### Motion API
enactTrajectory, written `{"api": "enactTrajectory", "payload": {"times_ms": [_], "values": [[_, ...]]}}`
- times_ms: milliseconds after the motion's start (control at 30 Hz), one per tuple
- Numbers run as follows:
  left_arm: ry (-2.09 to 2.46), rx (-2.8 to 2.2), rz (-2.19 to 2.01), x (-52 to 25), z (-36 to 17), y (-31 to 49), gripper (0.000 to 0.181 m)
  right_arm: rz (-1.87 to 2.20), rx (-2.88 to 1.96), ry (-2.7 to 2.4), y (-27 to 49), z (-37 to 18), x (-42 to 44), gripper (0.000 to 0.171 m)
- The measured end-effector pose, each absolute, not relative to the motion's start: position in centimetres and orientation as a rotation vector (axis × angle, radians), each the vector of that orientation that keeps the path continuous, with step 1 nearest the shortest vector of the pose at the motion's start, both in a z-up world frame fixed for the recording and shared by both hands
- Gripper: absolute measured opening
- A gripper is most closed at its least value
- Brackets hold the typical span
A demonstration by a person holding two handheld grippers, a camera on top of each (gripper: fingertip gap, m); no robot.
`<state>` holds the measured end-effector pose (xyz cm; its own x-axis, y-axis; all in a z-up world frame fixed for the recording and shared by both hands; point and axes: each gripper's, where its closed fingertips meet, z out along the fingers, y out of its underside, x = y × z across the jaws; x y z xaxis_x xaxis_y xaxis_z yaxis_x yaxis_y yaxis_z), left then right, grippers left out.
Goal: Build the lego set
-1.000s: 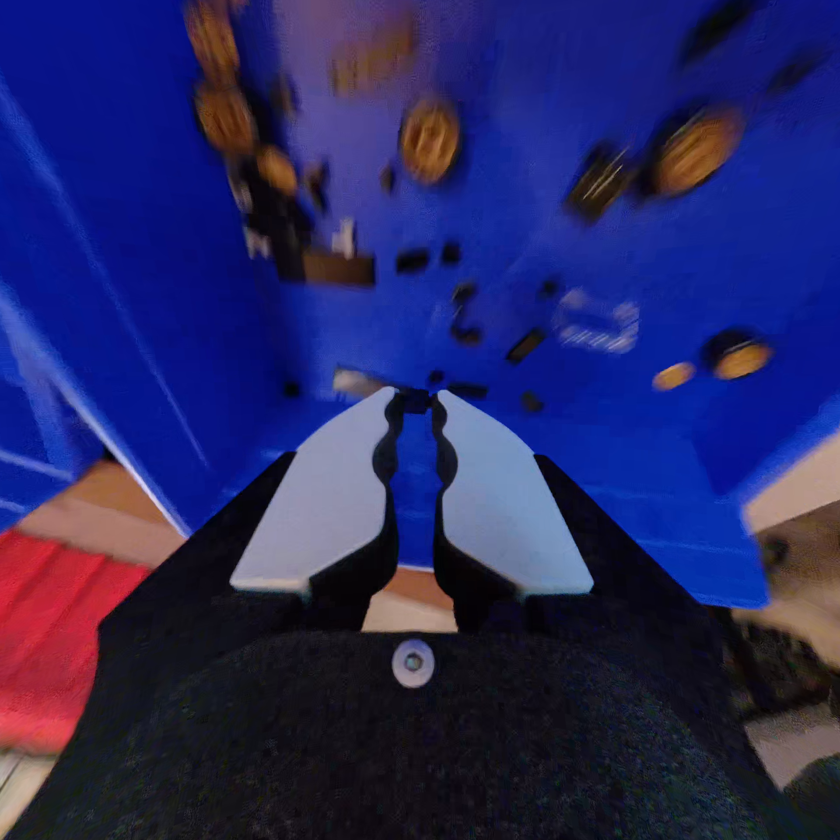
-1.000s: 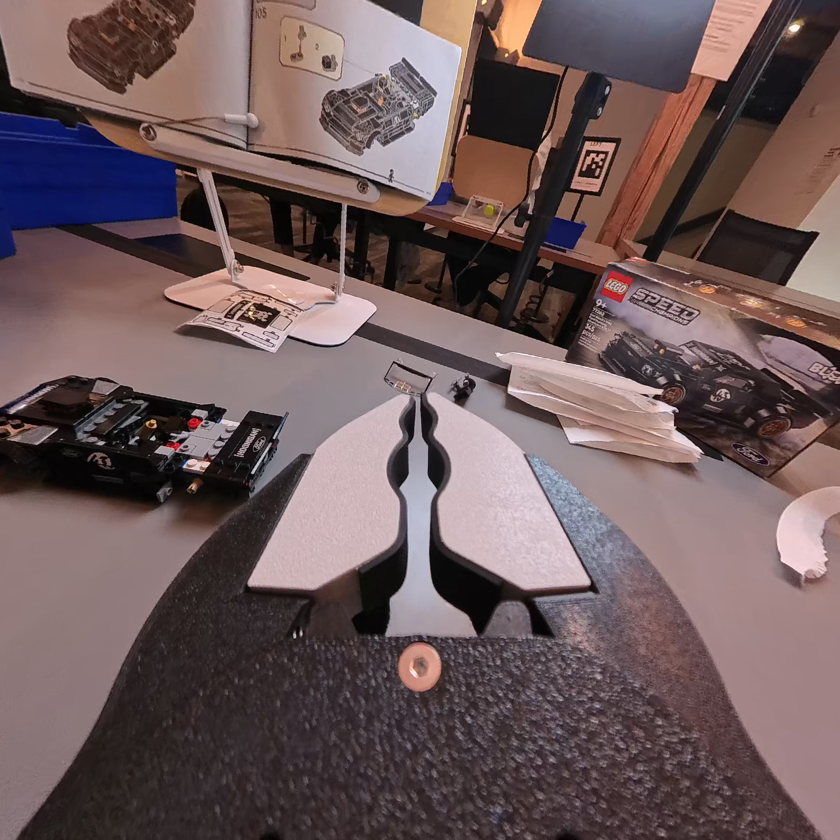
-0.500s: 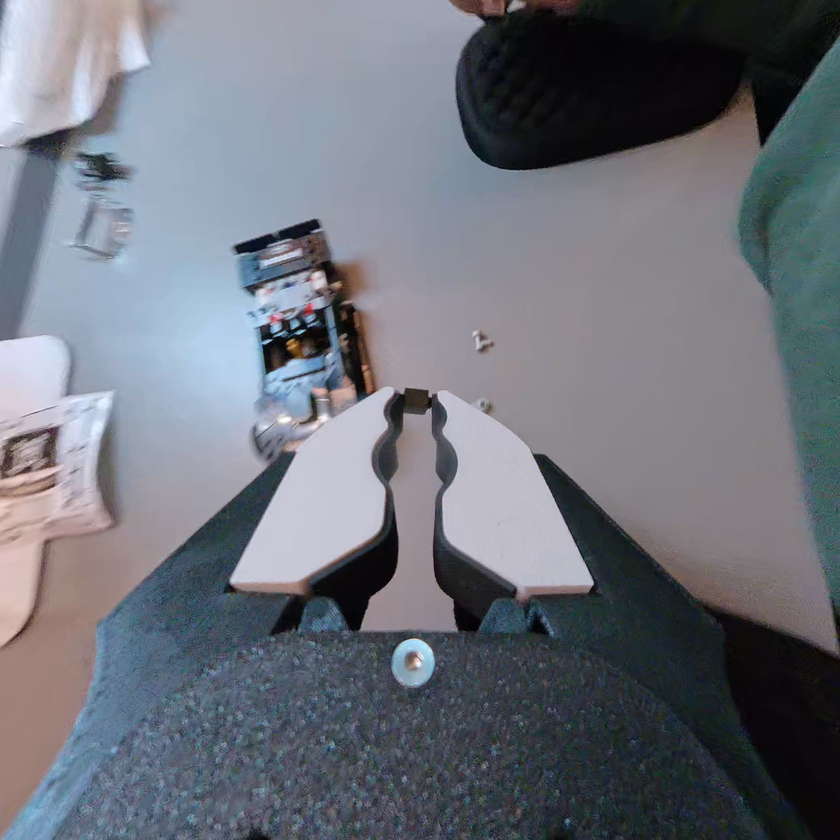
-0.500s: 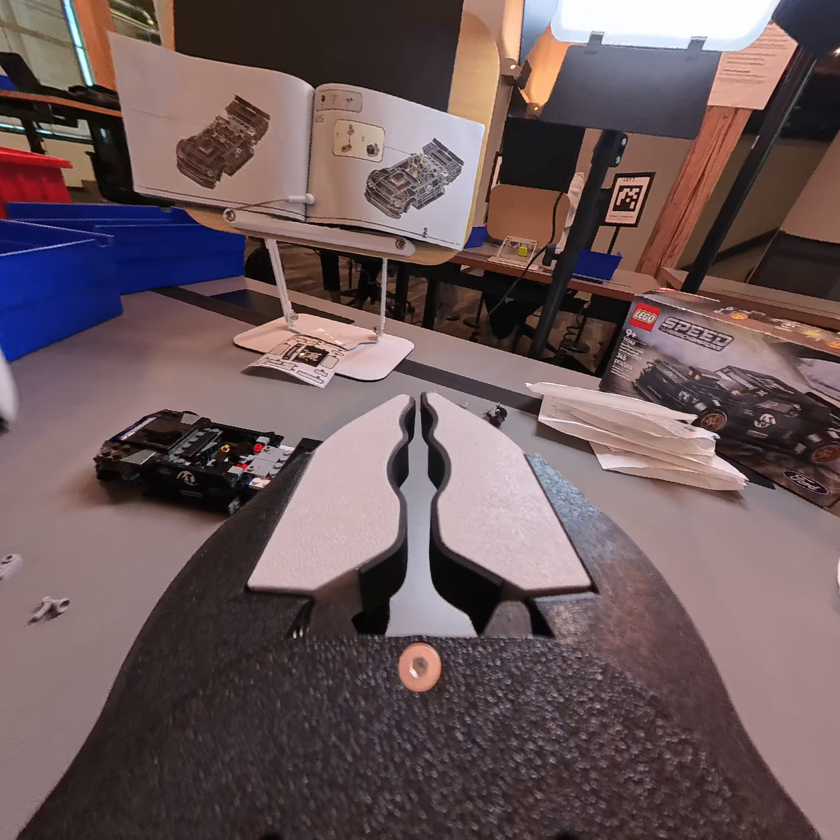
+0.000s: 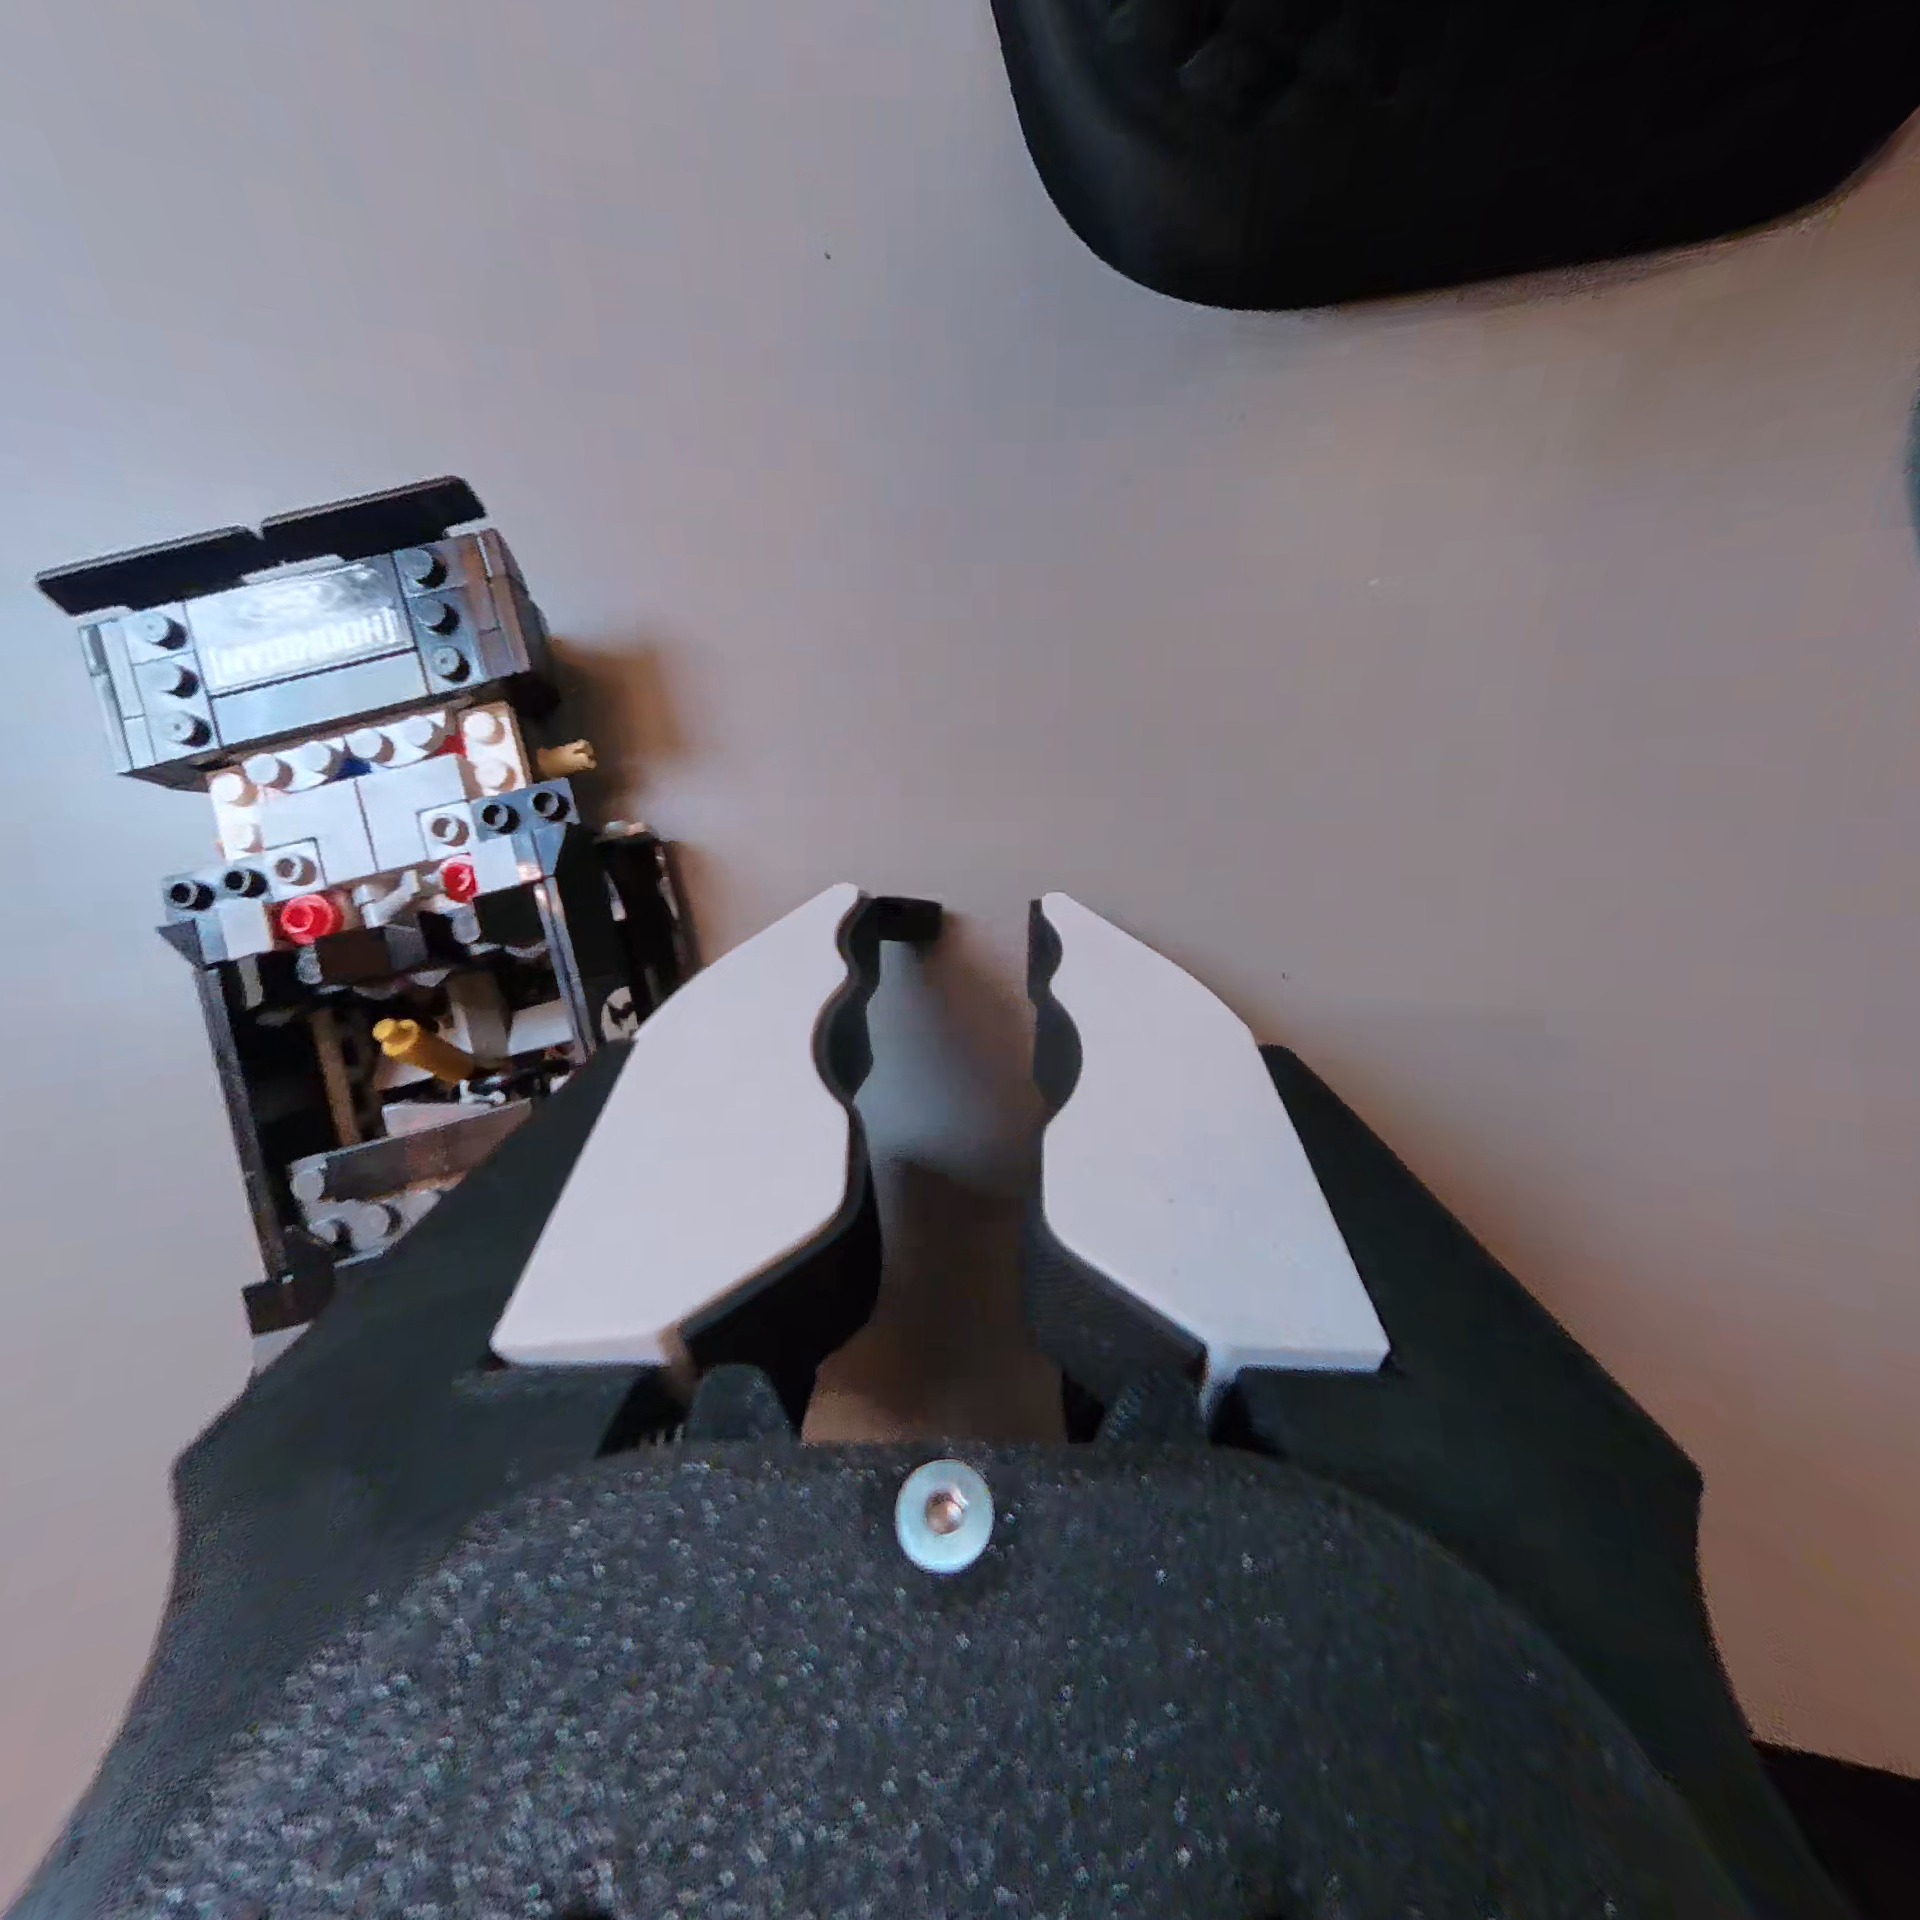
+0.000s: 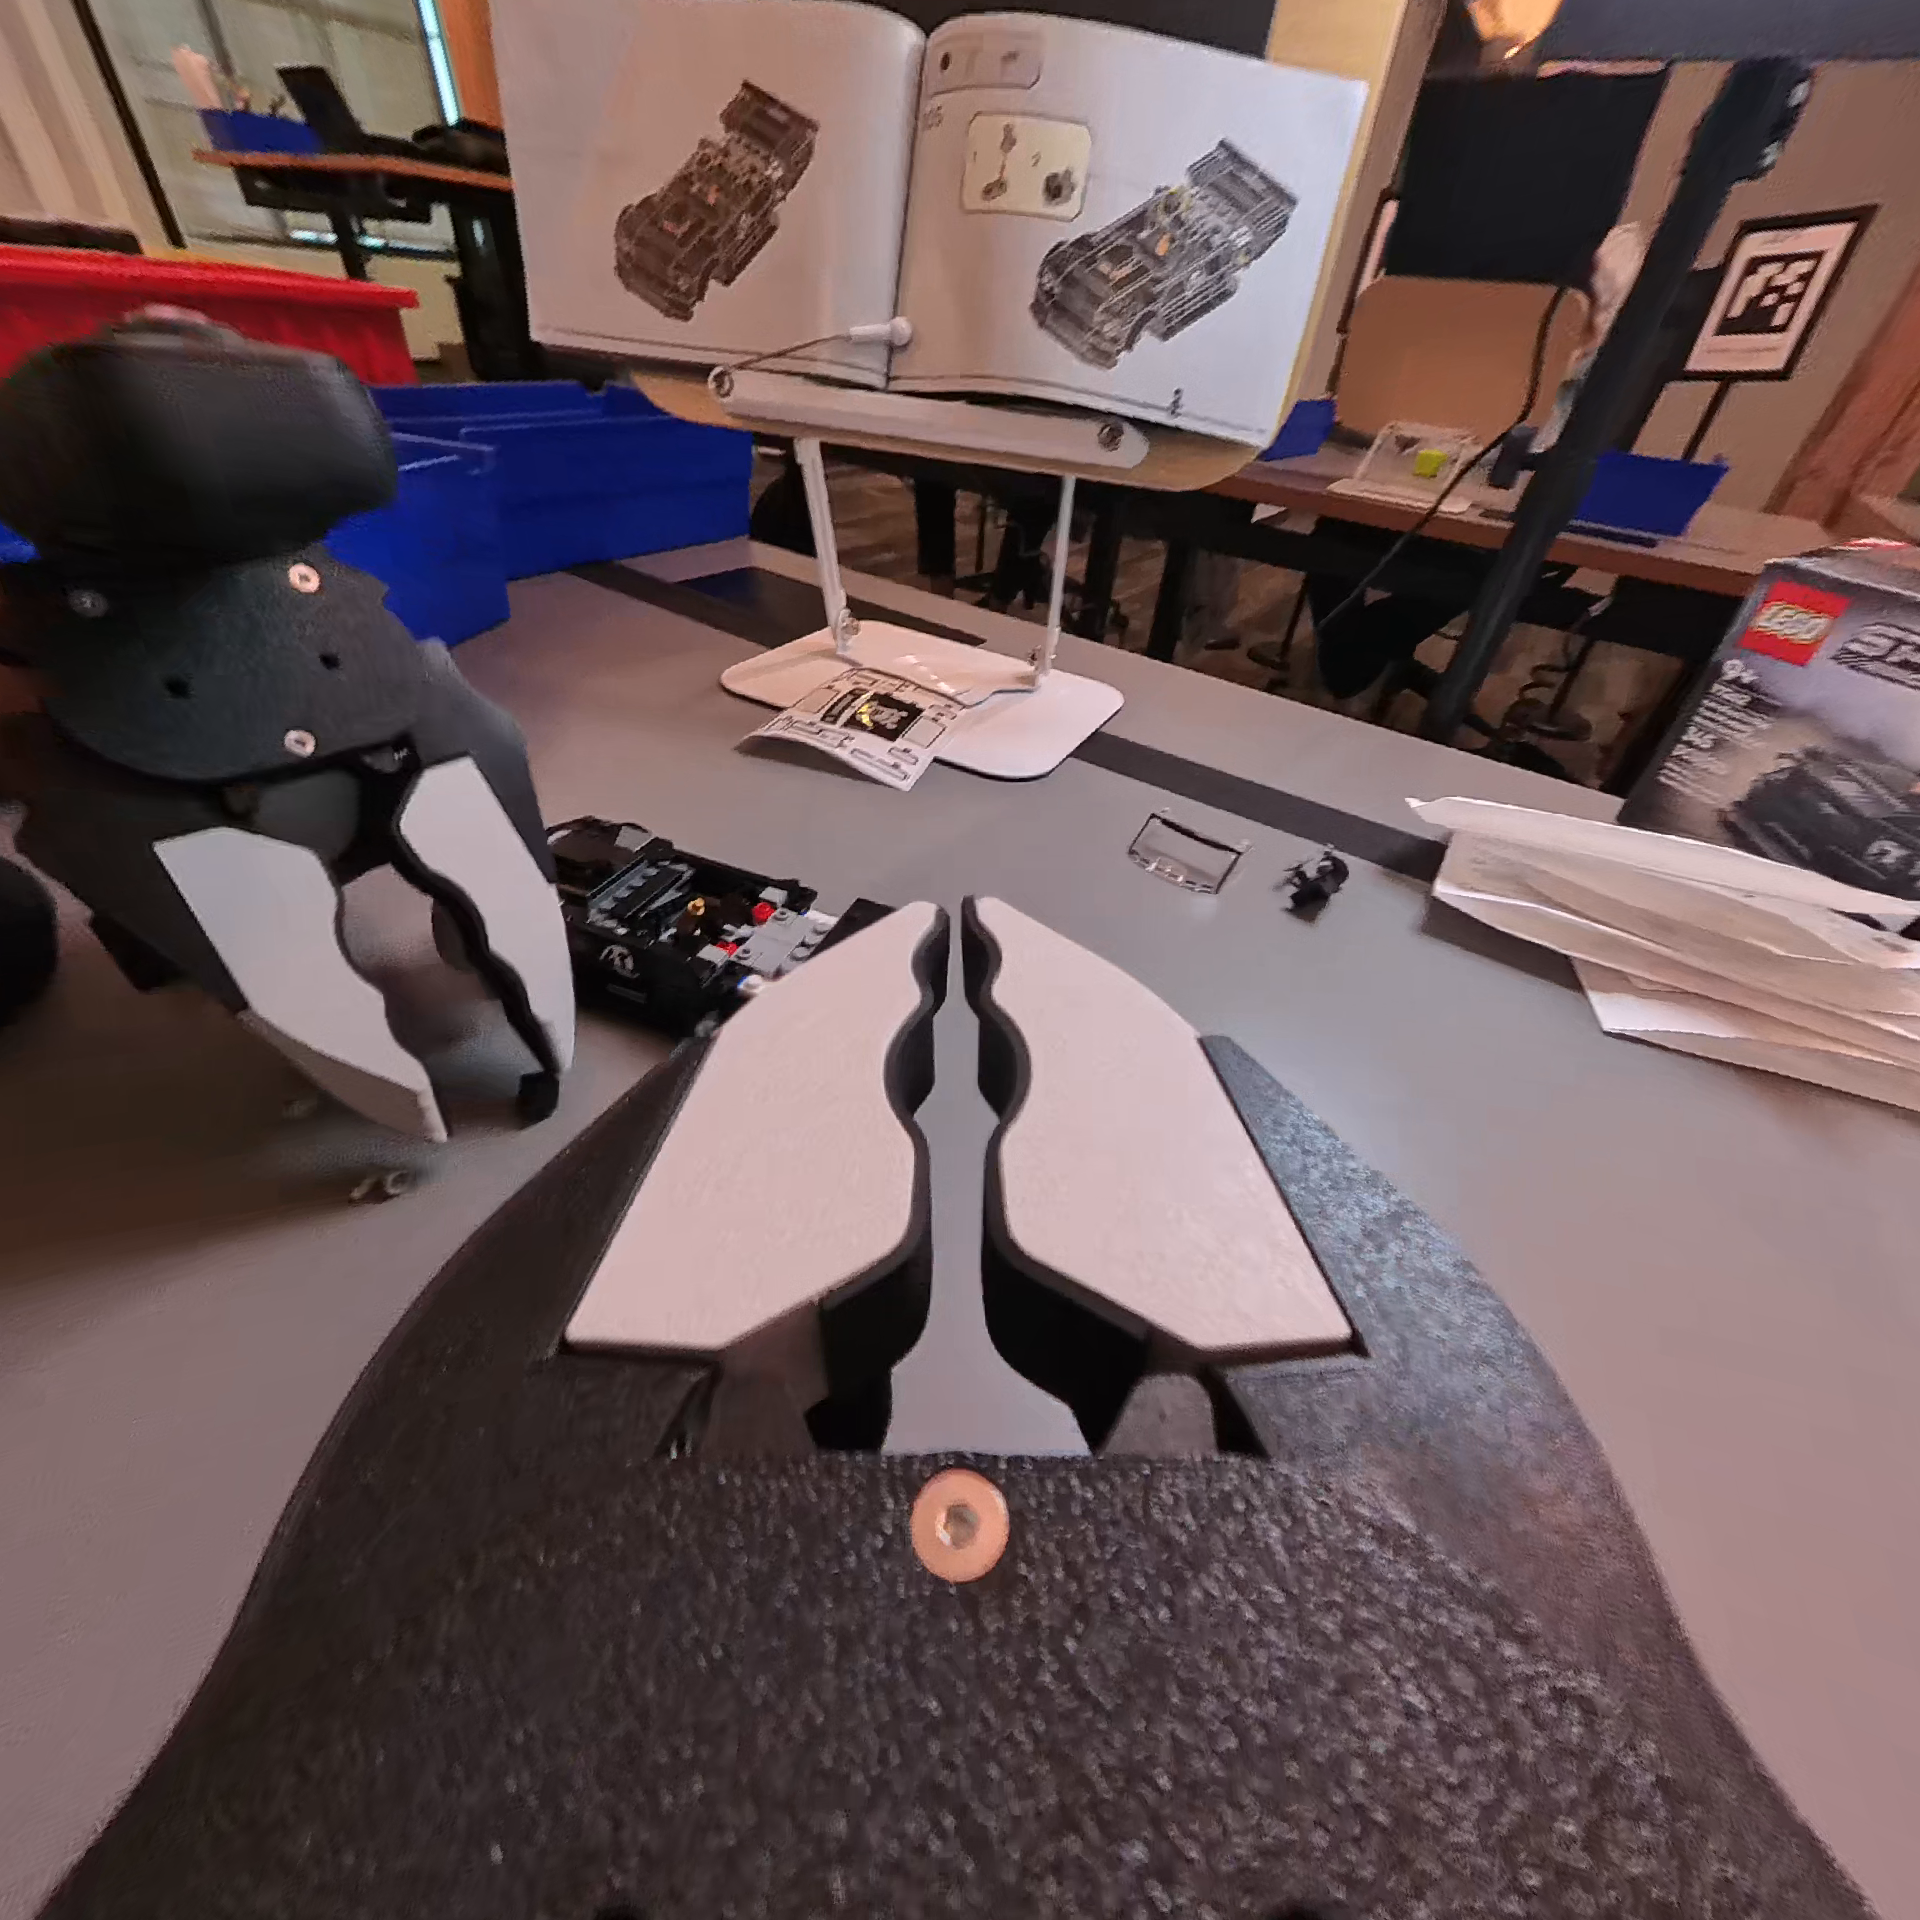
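On the worktop (image 6: 1455, 1195), the part-built car (image 6: 675, 935) lies left of centre, the booklet stand (image 6: 925, 707) behind it, paper bags (image 6: 1704, 935) right, the box (image 6: 1787, 748) behind them.

Bare grey table (image 5: 1299, 644) lies open ahead and to the right of my left gripper (image 5: 951, 914). The lego car (image 5: 353, 883) blocks its left side, close by. My right gripper (image 6: 956, 914) has open table ahead; paper bags (image 6: 1683, 935) and the set's box (image 6: 1808, 717) stand at its right.
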<state>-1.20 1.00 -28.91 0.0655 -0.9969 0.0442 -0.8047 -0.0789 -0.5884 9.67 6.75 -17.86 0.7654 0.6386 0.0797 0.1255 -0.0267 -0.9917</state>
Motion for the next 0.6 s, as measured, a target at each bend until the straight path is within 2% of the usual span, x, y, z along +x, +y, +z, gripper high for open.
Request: {"api": "enactTrajectory", "payload": {"times_ms": [67,200,600], "values": [[1.77,-1.926,-0.645,-1.6,-28.2,0.8,0.033,0.458,-1.578,-0.685,6.5,-18.4,8.9,0.002],[1.676,-1.886,-0.666,-2.8,-26.6,0.2,0.03,0.439,-1.593,-0.795,5.9,-19.5,7.5,0.002],[1.721,-1.788,-0.678,-5.1,-28.1,-2.7,0.028,0.402,-1.594,-1.168,3.8,-22.1,2.3,0.002]]}}
